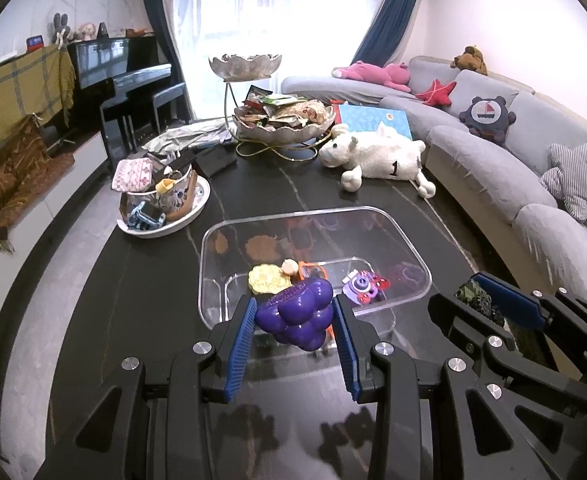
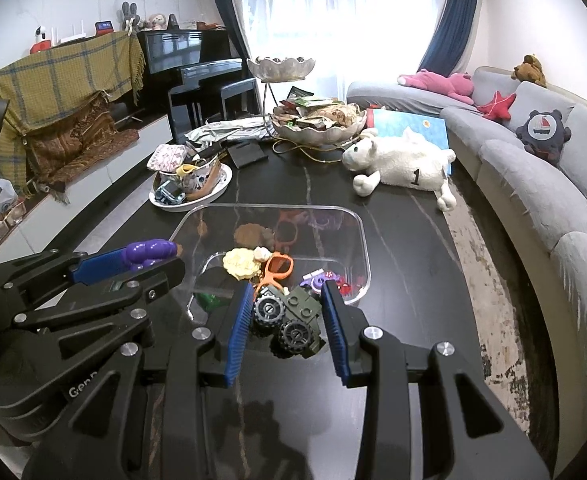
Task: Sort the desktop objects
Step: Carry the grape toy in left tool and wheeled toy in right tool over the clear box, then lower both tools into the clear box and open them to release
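You are well into the sort; the clear bin (image 1: 409, 240) mid-table already holds a yellow toy (image 1: 267, 278), orange glasses (image 2: 279, 266) and a small purple toy (image 1: 359, 286). Your left gripper (image 1: 295, 316) clamps the purple grapes (image 1: 295, 314) at the bin's near edge; your right gripper (image 2: 287, 312) grips the green truck (image 2: 289, 318) over its near rim; both look ready to drop, and nothing else loose shows on the near table.

black hand-held gripper (image 1: 293, 320), blue ribbed pads, seemingly silver screws.

clear bin (image 1: 373, 216) open-topped, plush sheep (image 1: 377, 154) beyond
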### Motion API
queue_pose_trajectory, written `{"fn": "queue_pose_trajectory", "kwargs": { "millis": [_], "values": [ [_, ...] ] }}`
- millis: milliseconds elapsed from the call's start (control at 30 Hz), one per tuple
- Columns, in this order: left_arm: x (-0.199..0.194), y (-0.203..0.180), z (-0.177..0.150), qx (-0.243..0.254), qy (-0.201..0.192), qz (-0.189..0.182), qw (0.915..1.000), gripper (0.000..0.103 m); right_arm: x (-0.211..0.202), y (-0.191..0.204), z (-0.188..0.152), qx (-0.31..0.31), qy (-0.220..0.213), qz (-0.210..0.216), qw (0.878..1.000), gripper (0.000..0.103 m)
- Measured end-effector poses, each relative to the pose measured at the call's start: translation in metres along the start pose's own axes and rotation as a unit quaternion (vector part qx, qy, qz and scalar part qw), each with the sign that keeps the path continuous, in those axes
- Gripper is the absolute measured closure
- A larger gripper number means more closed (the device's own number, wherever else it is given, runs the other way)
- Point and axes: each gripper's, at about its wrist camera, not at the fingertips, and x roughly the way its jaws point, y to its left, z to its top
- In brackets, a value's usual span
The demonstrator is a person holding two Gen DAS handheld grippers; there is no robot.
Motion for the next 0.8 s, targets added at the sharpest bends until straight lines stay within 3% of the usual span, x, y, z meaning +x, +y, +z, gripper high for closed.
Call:
{"fn": "queue_pose_trajectory", "kwargs": {
  "millis": [800],
  "values": [
    [0.064,0.009,0.040,0.003,0.013,0.013,0.9998,0.069,0.069,-0.012,0.036,-0.011,0.013,-0.002,1.000,0.070]
  ]
}}
